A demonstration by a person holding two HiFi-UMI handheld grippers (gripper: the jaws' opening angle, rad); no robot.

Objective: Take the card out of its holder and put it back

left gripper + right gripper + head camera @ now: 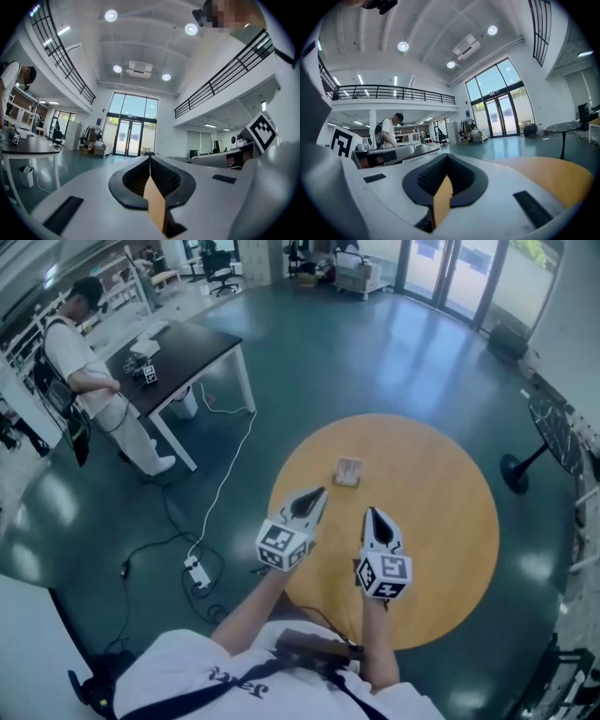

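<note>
Card holder [348, 471] sits upright on the round wooden table [441, 521], a bit past centre on the far side; too small for me to tell the card apart from it. Both grippers hover on the near side, apart from the holder. L gripper [321, 491] points toward it, tips near but not touching; its own view shows the jaws together w/ nothing between. R gripper [372, 513] is just beside the L one, jaws also closed and empty. Beyond the table: power strip [198, 571] on the floor, dark desk [192, 345] at far left w/ a person [89, 367] standing by it.
</note>
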